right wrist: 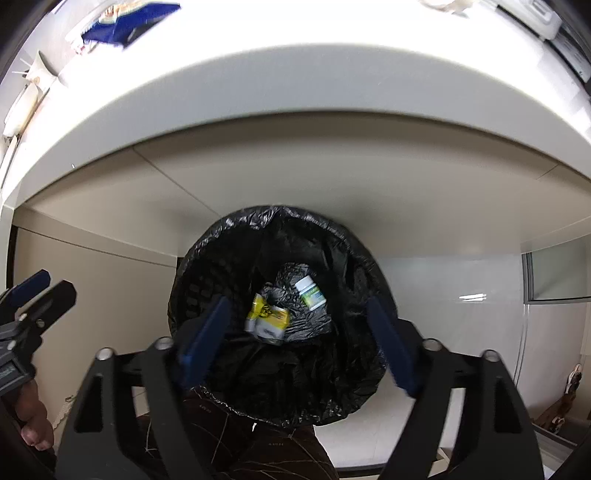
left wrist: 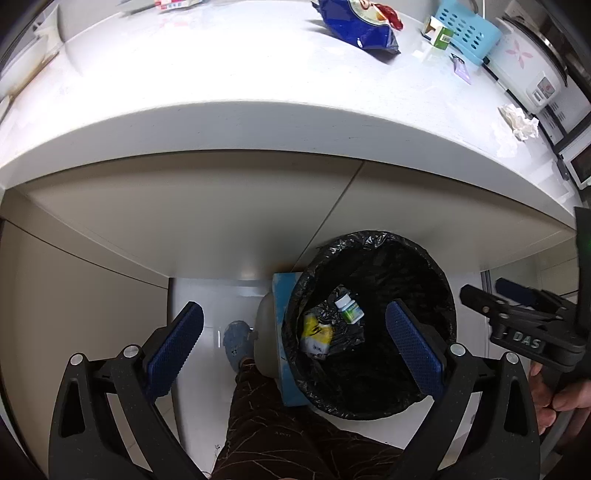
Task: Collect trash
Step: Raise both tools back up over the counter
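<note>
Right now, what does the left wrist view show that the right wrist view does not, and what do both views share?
Only the left wrist view shows the crumpled white tissue, the light blue perforated plastic basket, the white rice cooker and a grey shoe on the floor.

Only the right wrist view shows a glass panel at the far right.

Both show the round bin lined with a black plastic bag, the small white bottle with a green label, the crumpled yellow and white wrapper and the blue crisp bag on the white counter.
</note>
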{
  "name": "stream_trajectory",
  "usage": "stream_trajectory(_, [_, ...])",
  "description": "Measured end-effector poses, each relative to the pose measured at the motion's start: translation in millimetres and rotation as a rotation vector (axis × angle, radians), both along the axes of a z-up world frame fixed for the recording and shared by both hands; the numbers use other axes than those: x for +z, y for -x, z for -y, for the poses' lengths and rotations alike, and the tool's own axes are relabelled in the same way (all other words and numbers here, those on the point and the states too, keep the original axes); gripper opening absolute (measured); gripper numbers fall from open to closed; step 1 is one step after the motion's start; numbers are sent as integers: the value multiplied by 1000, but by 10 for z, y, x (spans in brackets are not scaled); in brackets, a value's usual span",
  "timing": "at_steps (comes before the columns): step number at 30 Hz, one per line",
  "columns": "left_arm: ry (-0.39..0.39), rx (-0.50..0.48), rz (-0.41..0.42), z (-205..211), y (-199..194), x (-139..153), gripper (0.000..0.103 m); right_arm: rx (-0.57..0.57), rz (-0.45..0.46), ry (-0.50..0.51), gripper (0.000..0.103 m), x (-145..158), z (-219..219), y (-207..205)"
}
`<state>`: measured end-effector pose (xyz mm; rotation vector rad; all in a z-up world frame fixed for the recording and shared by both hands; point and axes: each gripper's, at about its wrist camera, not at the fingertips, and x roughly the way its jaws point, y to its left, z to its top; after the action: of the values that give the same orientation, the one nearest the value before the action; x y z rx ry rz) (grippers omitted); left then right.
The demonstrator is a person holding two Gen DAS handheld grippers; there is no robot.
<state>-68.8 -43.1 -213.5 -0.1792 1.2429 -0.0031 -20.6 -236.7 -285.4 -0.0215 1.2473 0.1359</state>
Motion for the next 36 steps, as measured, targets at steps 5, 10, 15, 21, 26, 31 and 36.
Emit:
stream_trajectory(5, [-5,-2,16,8,-36,99,97,-11,58,-3,91,262,98,47])
stream_trajectory(10, [5,-2,45,18,-66,331,97,-19,118,7,95,553,181,89])
stream_trajectory(15, [18,0,81,34,-103,603,97,-19,183,16,95,856,212,109])
stream_trajectory(21, [22,2,117,55,-156,858,97,-23,229,10,95,1234,270,134])
stream_trajectory(26, [19,-3,143,58,-233,1074,97,-32,285,21,95,1483,307,133])
stream_trajectory(31, [30,1,181,54,-345,1273,97,-40,323,40,95,1687,322,64])
stream_trajectory(36, [26,-6,208,49,-466,1444,97,-55,354,43,95,1880,362,-3])
